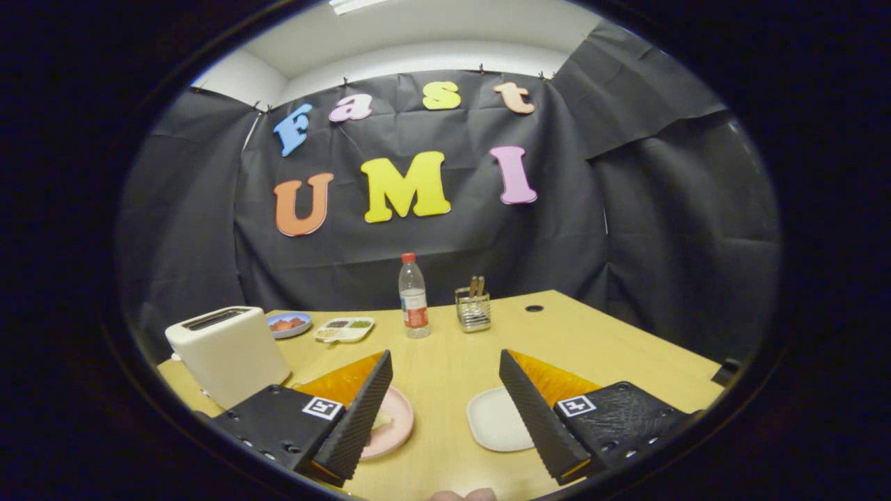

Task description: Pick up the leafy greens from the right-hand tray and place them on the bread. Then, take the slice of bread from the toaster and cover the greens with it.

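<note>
Now the gripper hovers open above the surface, toaster ahead-left with its slot running away from the fingers.

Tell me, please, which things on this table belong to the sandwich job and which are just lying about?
For the job: toaster, pink plate, white tray, and the gripper, its fingers open over bare table.

Lying about: water bottle, wire holder, blue dish, compartment tray.

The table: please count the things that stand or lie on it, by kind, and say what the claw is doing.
Toaster: 1
Round plates, pink plate and blue plate: 2
White trays, compartment tray and square tray: 2
Water bottle: 1
Wire holder: 1
Total: 7
The claw is open above the table, holding nothing.
</note>
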The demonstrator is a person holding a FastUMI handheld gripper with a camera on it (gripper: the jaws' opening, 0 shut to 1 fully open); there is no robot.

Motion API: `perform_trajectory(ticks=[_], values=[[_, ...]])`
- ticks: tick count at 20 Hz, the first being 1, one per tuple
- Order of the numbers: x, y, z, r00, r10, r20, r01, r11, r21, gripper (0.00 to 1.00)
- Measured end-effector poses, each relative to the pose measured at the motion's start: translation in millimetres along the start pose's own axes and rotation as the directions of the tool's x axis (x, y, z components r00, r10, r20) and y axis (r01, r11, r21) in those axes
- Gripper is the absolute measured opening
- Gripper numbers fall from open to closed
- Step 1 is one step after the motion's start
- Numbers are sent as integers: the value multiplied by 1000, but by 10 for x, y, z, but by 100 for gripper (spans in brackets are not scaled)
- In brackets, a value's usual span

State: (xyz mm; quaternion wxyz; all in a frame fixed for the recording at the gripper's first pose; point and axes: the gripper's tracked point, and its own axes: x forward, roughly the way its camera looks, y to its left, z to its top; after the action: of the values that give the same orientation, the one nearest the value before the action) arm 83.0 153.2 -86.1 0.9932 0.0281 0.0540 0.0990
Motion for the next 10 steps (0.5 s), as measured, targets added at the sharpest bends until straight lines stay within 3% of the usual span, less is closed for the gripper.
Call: perform_trajectory(ticks=[4, 10], values=[[-336, -384, 443, 997, -3, 80, 8, 998, -62, 96], [-939, -571, 925, 979, 42, 197, -25, 996, -86, 95]])
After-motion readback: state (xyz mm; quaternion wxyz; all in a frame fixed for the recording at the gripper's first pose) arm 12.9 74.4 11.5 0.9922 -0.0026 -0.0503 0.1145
